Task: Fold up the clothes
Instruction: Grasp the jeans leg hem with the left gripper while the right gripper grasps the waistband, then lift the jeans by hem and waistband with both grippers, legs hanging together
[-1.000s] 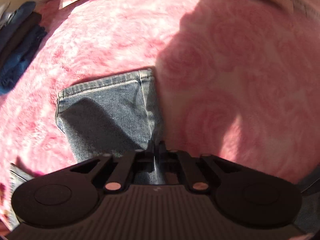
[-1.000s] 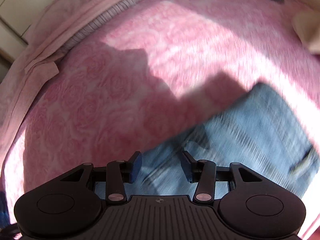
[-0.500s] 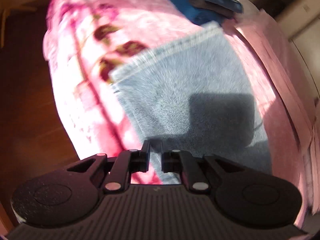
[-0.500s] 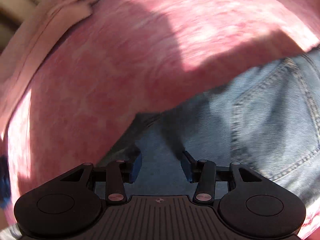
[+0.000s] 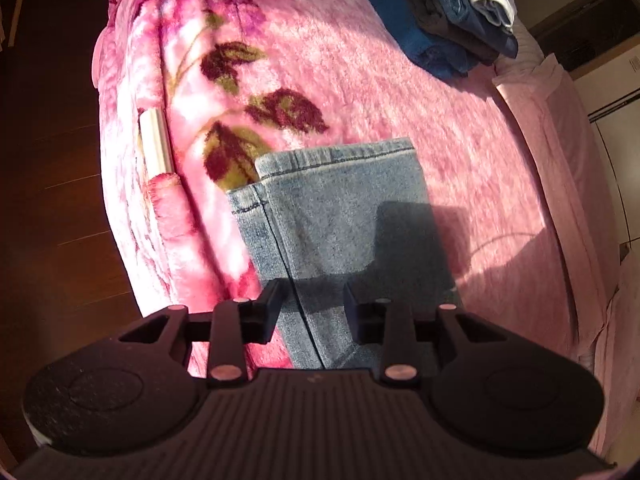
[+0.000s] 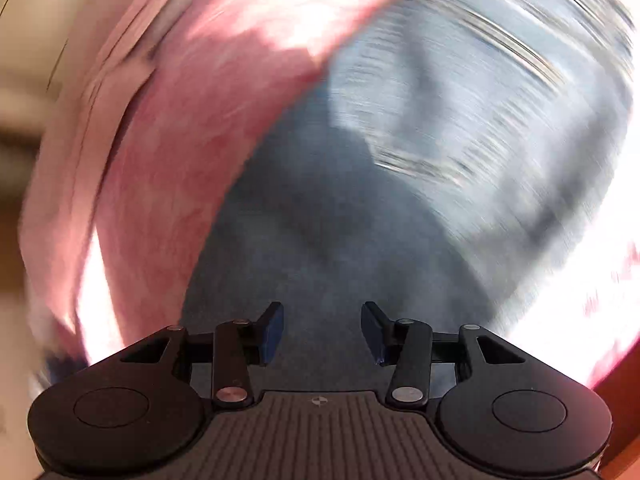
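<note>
A pair of light blue jeans [image 5: 344, 216] lies folded on the pink blanket [image 5: 460, 152], its two leg hems stacked near the bed's left edge. My left gripper [image 5: 312, 304] is open and empty just above the leg fabric. In the right wrist view the jeans [image 6: 420, 168] fill the middle and right, heavily motion-blurred. My right gripper [image 6: 322, 328] is open and empty over the shaded denim.
A stack of folded dark and blue clothes [image 5: 440, 12] with a white piece on top sits at the far end of the bed. The bed's edge drops to a dark wooden floor [image 5: 48, 200] at left. A pale pink sheet [image 5: 568, 128] lies at right.
My left gripper has opened, let go of the jeans leg and swung round toward the bed's edge. My right gripper, still open, has moved over the jeans.
</note>
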Tool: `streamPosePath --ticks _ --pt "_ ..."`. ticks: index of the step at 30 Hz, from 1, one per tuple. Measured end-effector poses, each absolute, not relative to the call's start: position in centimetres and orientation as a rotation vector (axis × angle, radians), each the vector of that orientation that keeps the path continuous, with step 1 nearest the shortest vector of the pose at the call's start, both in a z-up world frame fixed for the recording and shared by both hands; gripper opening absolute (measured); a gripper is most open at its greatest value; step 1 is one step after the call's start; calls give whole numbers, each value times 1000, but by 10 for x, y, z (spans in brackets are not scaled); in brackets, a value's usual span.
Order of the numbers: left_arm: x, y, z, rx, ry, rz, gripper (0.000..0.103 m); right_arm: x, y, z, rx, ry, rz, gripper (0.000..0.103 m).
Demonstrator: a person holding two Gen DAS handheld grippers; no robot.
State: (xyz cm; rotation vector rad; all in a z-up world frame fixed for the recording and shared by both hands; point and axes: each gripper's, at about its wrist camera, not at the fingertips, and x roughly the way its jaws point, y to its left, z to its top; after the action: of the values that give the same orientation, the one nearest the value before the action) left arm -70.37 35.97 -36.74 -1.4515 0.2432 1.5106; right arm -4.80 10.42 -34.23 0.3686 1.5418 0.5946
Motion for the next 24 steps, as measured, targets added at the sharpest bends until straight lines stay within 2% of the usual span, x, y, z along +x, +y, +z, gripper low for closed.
streamPosePath --ticks 3,11,15,19,20,22,24 --pt "-700 359 -367 -1439 278 1504 29 -50 70 -353 516 1567 516 47" --pt "-687 344 -371 -1458 294 1494 29 -34 34 -367 569 1590 459 47" --pt "-681 342 -377 -1455 259 1515 34 -17 21 -374 576 1579 443 47" --pt "-681 341 -381 -1451 223 1528 31 -1 17 -384 611 1567 451 45" --pt "-681 341 -381 -1441 228 1532 30 1 19 -383 583 1567 454 28" --pt "-682 339 -380 -1427 230 1538 17 0 23 -379 515 1539 469 3" --pt "-683 337 -376 -1419 210 1531 13 1 22 -371 502 1492 504 1"
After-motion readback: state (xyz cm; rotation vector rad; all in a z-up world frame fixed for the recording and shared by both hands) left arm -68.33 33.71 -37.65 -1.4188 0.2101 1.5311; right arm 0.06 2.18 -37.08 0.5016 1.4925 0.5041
